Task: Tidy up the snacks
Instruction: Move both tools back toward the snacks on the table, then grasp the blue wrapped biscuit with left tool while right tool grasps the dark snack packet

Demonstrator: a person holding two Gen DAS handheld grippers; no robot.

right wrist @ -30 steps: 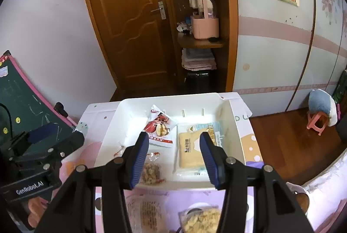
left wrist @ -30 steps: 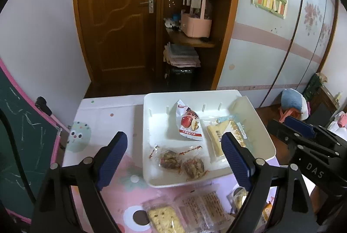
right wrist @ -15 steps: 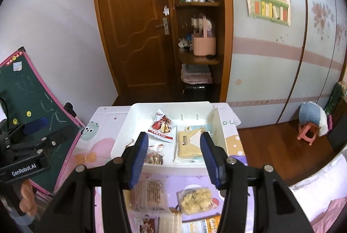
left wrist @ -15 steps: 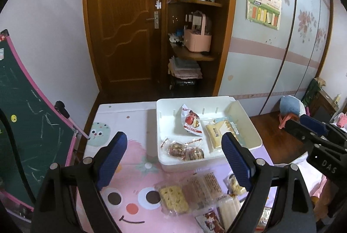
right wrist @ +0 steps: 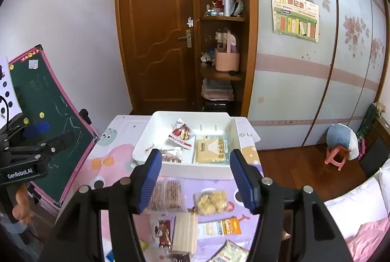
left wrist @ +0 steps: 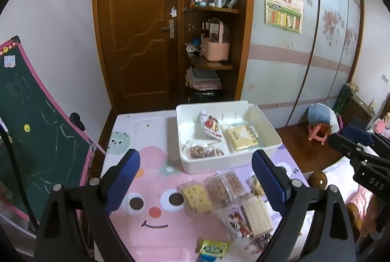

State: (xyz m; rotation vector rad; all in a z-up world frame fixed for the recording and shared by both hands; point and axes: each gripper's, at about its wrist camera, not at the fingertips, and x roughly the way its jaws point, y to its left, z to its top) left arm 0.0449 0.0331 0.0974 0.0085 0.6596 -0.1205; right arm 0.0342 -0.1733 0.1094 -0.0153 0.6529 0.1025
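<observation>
White bin (left wrist: 268,130) set at counter's far side, 3 packets sorted inside; loose snacks (right wrist: 170,193) nearer. Left gripper (left wrist: 196,179) and right gripper (right wrist: 196,180): jaws opening, empty, hovering for next pick.

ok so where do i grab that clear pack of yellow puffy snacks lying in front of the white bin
Come from above and pinch the puffy snack pack across its side edges. It lies flat on the mat with bare mat to its right and only a cracker pack close on its left. The right gripper, jaws opening with nothing between them, is nearest.
</observation>
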